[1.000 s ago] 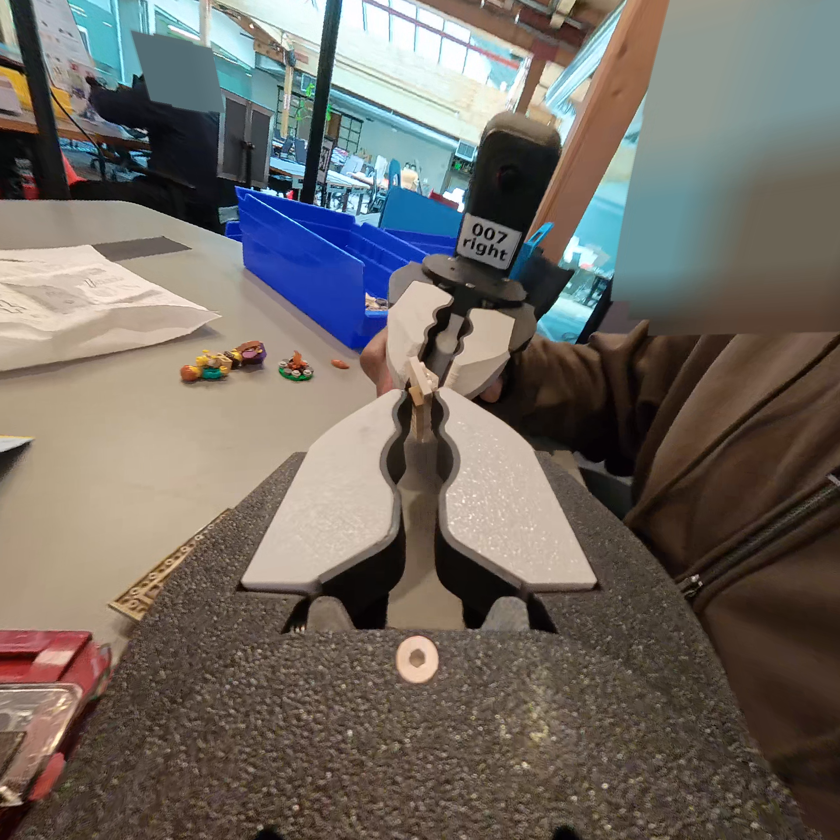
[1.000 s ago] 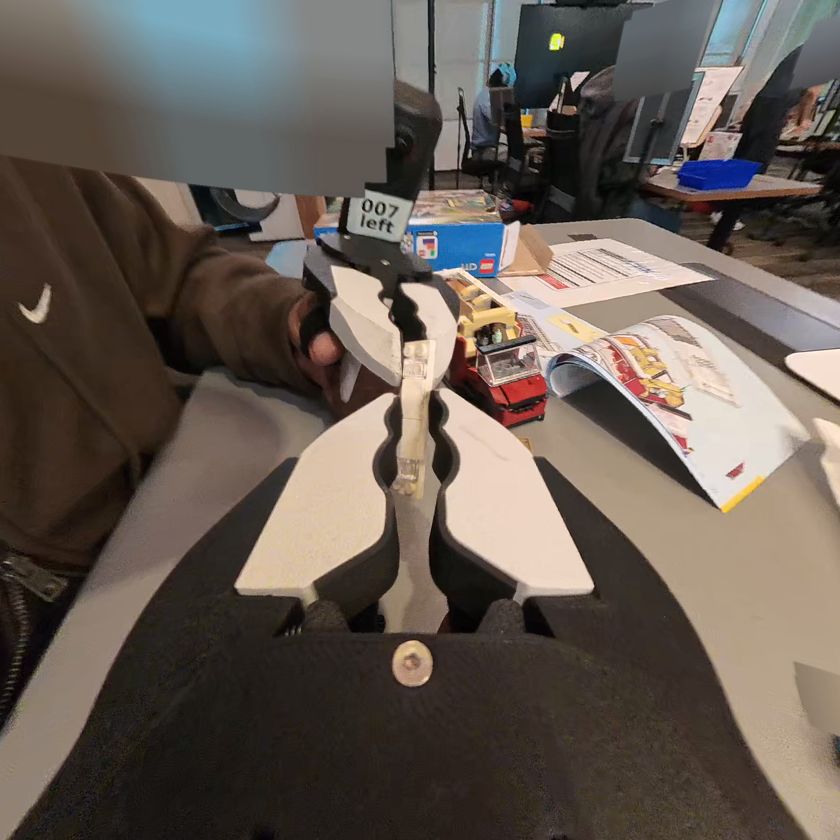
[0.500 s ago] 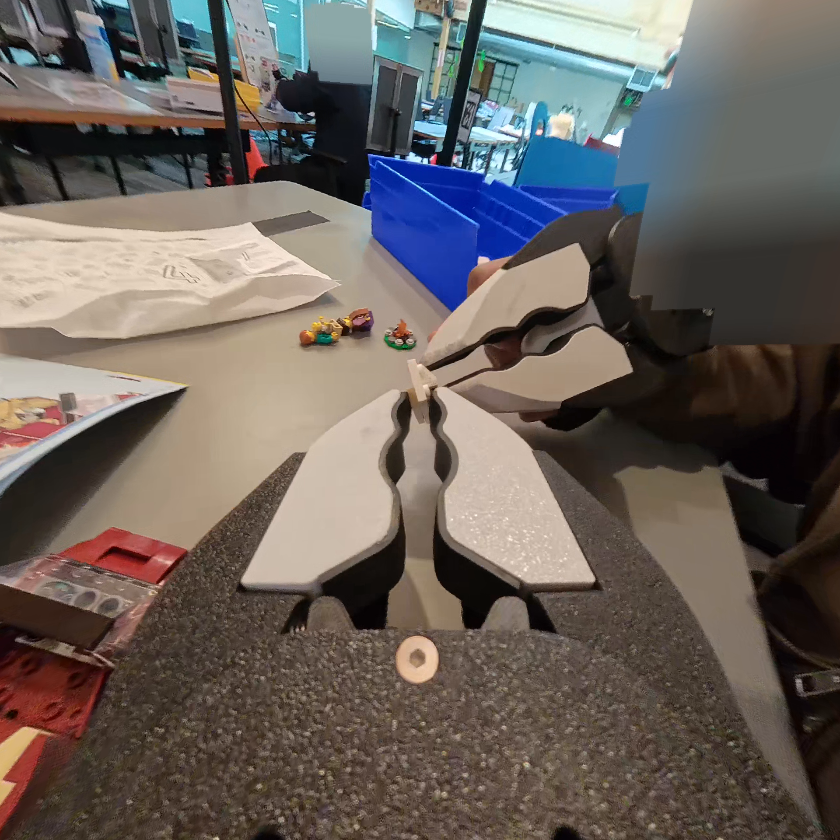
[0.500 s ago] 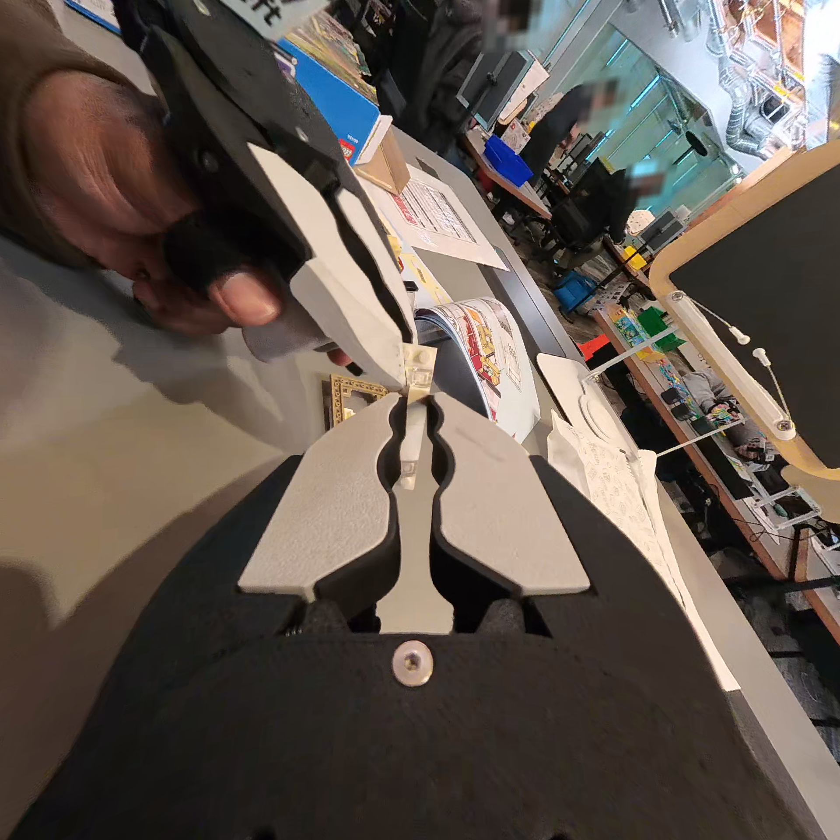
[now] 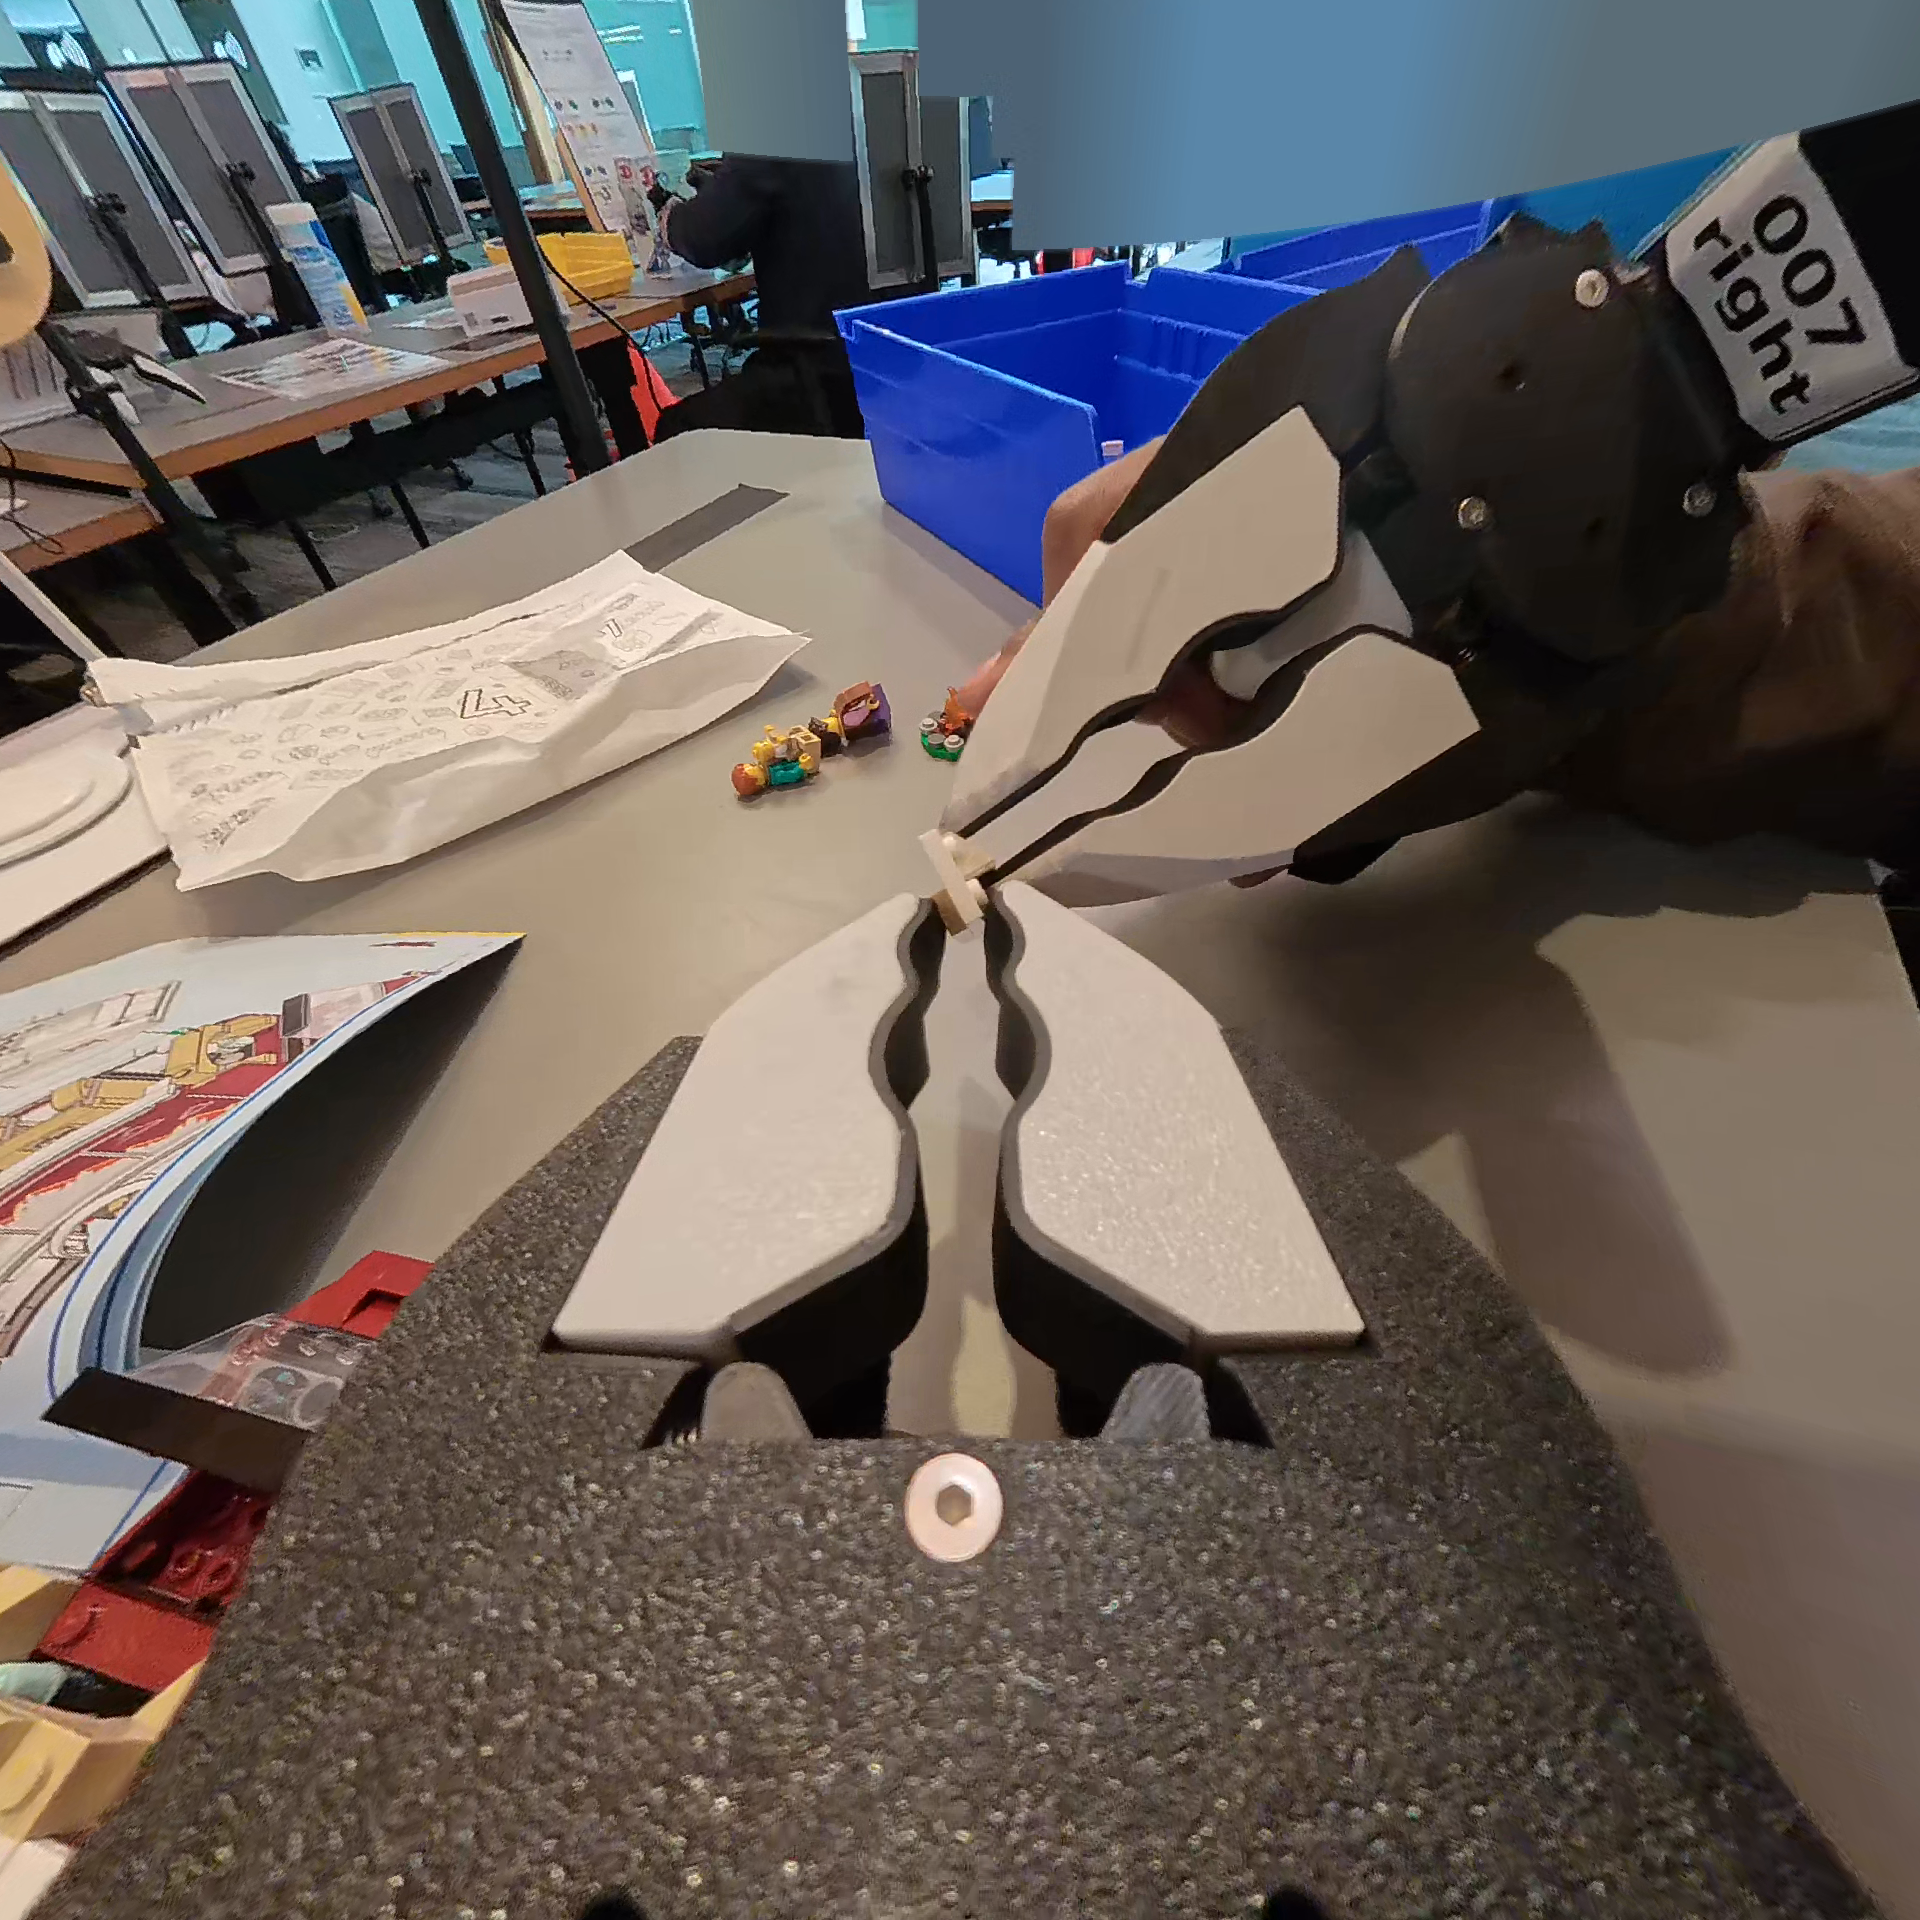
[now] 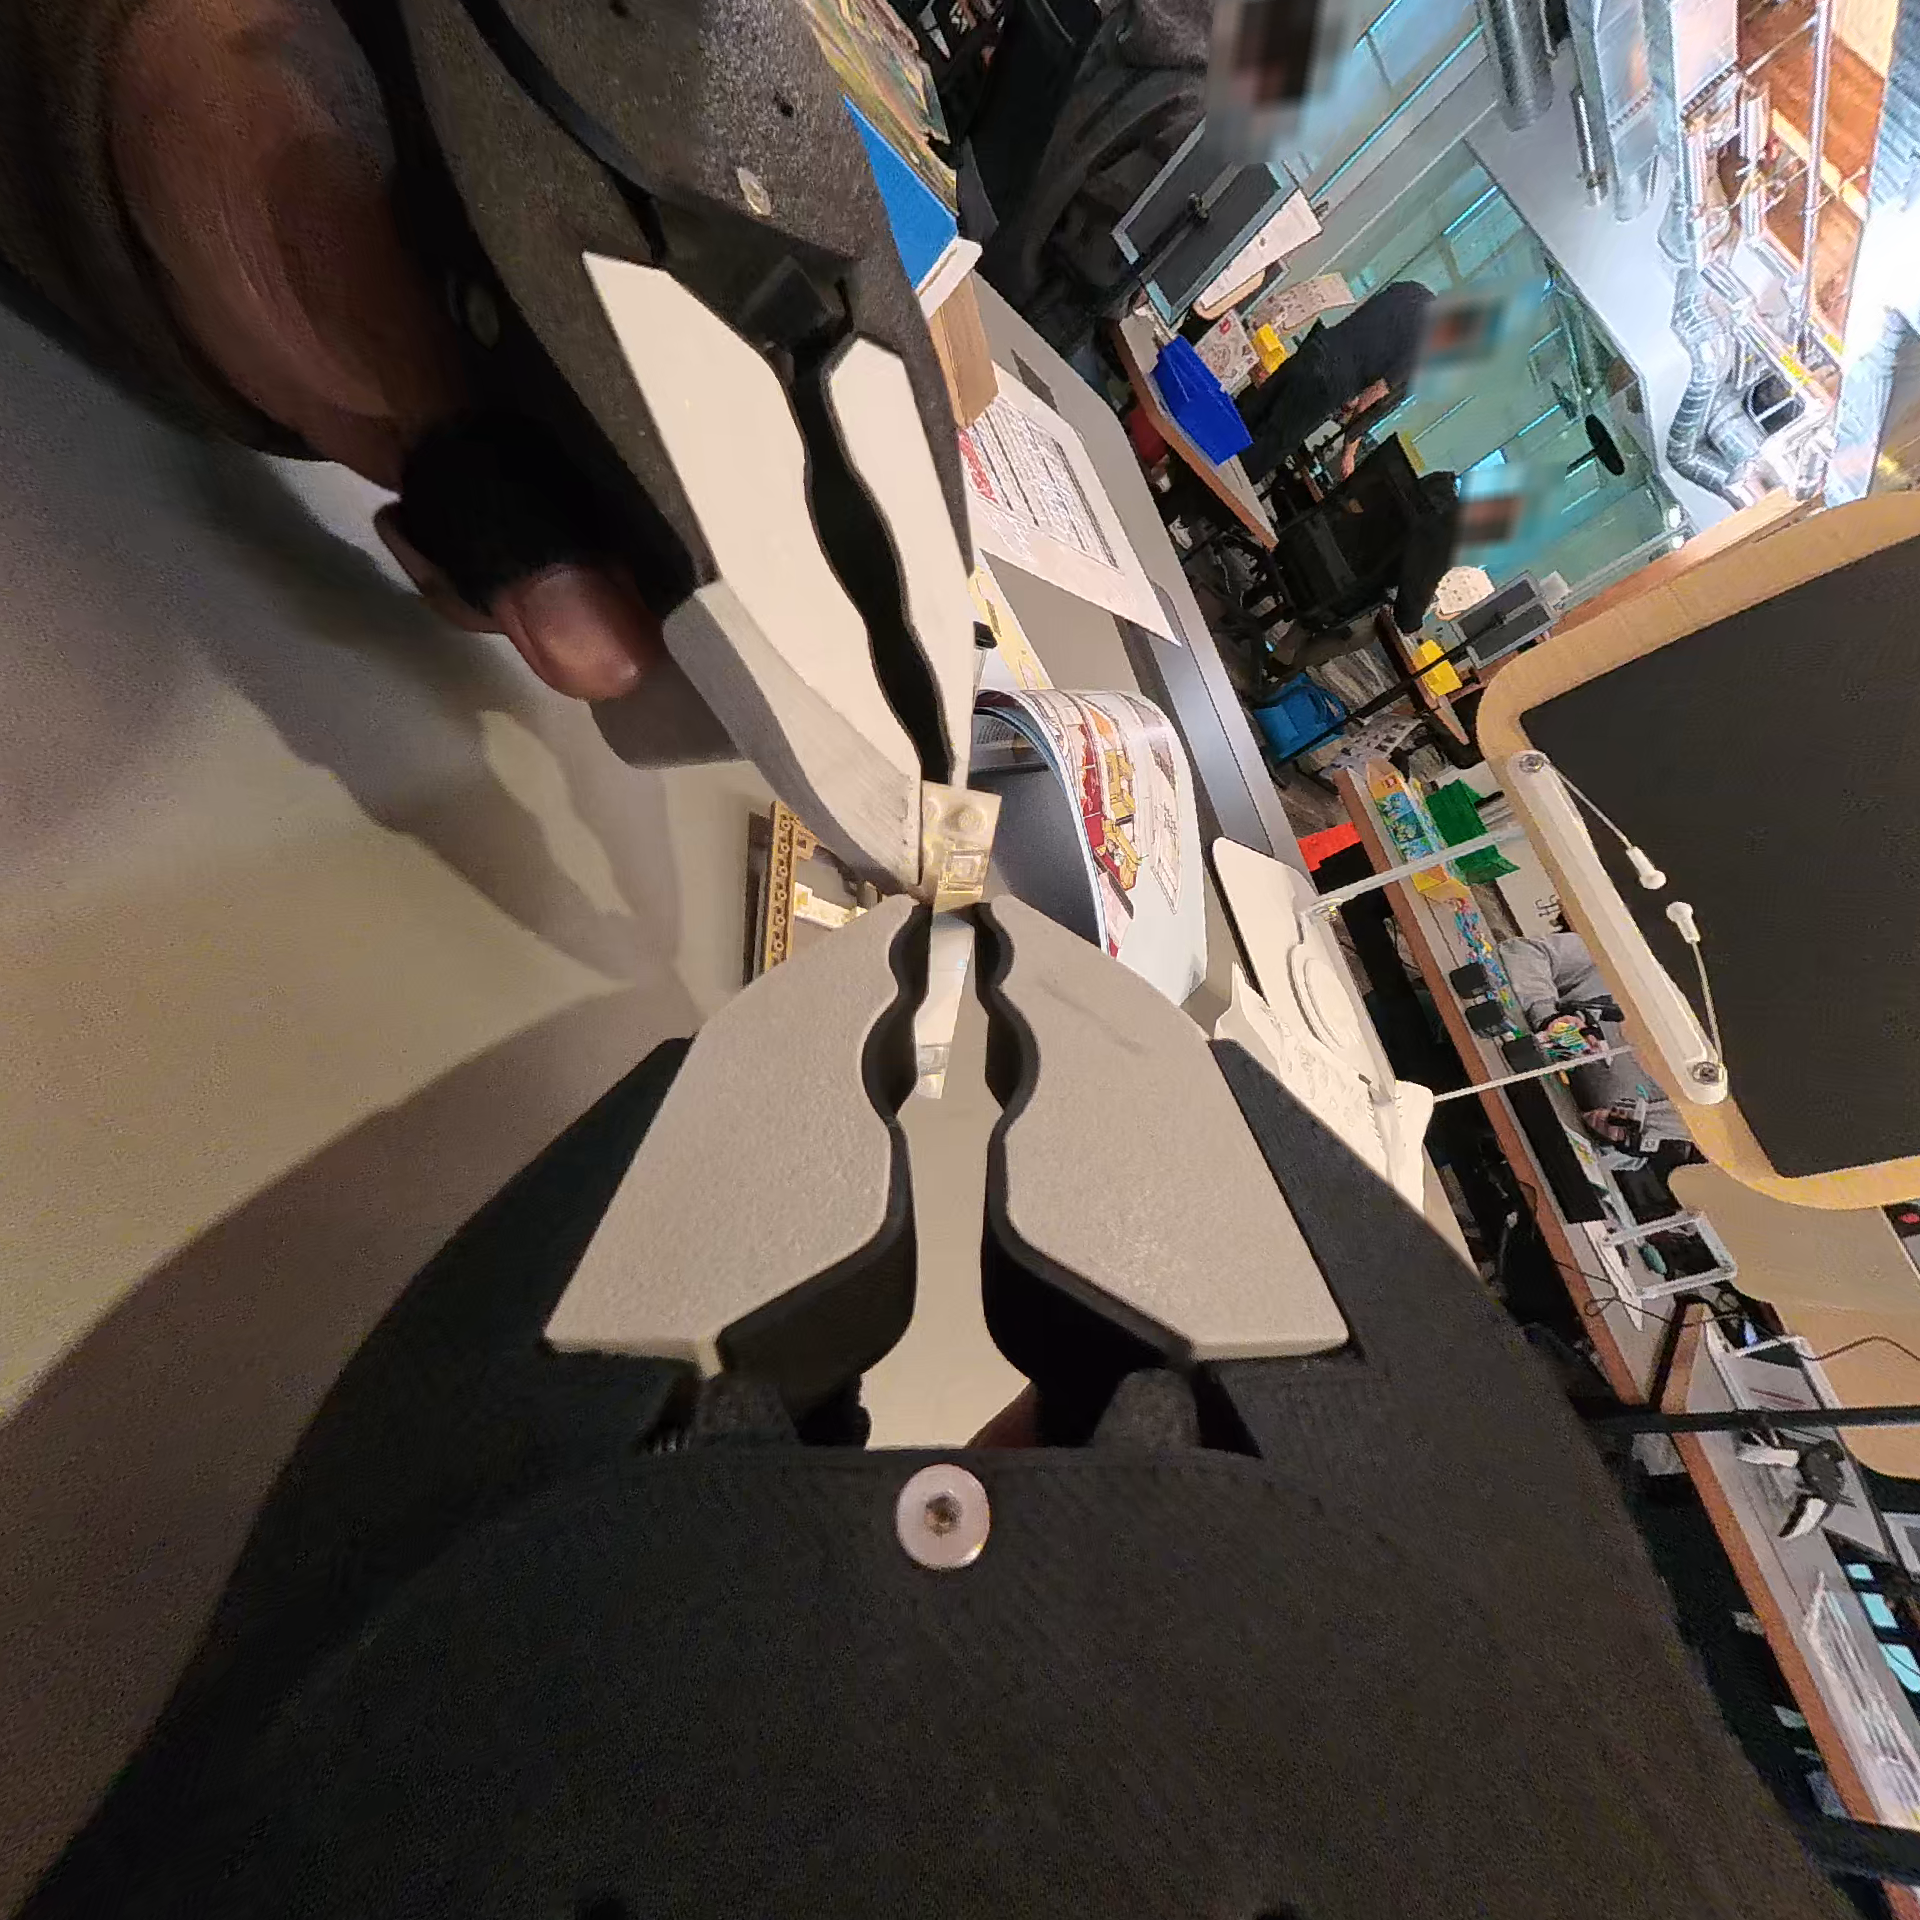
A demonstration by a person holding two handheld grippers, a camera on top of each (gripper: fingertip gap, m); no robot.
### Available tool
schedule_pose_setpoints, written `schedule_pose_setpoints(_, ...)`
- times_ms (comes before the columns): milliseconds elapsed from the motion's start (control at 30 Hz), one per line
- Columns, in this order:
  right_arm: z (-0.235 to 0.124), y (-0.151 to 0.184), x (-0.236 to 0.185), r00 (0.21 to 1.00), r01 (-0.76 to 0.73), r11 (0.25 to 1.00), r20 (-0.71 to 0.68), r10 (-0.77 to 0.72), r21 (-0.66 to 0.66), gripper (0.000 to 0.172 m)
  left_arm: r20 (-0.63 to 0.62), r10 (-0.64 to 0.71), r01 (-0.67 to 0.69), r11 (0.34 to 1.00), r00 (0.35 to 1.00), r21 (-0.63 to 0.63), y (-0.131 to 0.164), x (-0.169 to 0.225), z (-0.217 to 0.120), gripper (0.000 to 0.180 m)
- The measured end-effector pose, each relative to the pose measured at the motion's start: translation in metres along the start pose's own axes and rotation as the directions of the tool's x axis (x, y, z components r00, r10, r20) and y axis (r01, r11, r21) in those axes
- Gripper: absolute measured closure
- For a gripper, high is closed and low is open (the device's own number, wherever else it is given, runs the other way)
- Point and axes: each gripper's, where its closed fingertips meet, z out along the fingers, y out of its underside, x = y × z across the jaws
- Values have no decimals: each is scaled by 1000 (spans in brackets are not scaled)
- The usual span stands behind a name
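Where visible, blue bin (image 5: 997, 416) compartments look bare.

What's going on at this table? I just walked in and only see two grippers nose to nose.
A person holds a gripper in each hand above a grey table. The left gripper is closed on a small tan brick piece, and the right gripper is closed on a clear plate piece. The two pieces meet tip to tip in the air. Around them lie an open instruction booklet, a white paper bag, small toy figures and a blue bin.
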Motion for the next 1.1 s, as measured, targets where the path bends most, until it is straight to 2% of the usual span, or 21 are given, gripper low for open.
schedule_pose_setpoints(200,0,2,-4,1000,17,1000,22,-17,-6,160,51,148,-147,989,988,-21,0,3,0,172)
schedule_pose_setpoints(433,-1,0,-3,998,66,998,-5,-66,12,163,34,171,-171,985,985,-20,0,2,-1,172)
schedule_pose_setpoints(667,-8,0,-14,991,62,994,110,-72,86,163,-50,322,-323,946,945,-27,6,14,-3,172)
schedule_pose_setpoints(867,-12,-1,-22,977,-9,994,211,-14,111,163,-104,419,-424,906,902,-21,10,21,-5,172)
schedule_pose_setpoints(967,-15,-2,-24,967,-52,991,254,19,122,164,-69,486,-488,872,871,-31,10,16,-7,173)
schedule_pose_setpoints(1100,-13,2,-23,970,-39,993,241,11,111,171,-59,470,-473,880,881,-43,10,12,-7,173)
